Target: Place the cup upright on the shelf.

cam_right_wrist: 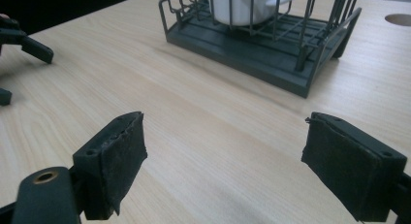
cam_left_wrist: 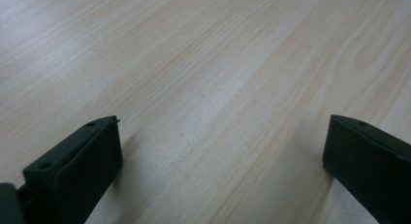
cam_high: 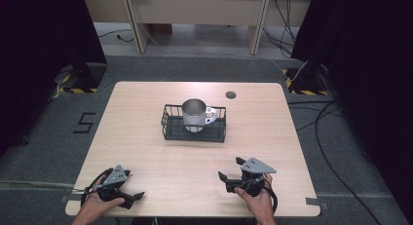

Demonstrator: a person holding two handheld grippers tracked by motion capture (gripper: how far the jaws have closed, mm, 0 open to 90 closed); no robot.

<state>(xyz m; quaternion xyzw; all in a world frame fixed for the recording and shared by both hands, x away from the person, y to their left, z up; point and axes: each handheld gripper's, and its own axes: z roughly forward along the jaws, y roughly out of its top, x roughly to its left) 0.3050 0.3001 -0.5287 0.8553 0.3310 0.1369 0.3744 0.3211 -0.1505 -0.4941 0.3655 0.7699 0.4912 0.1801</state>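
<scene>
Mug (cam_high: 196, 114) sitting upright inside dark wire basket (cam_high: 170, 125) at tabletop (cam_high: 146, 152) centre, handle pointing right. My left gripper (cam_high: 135, 197) resting near front-left edge, jaws spread wide, gripping nothing. My right gripper (cam_high: 230, 169) resting near front-right edge, jaws also released, facing basket; both well apart from mug.

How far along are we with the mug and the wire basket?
The mug stands upright inside the wire basket at mid-table, so either it is already placed or not yet taken out; I cannot tell which. Nothing is in hand: the left gripper and right gripper rest open and empty near the table front edge. Any handling of the mug remains.
</scene>
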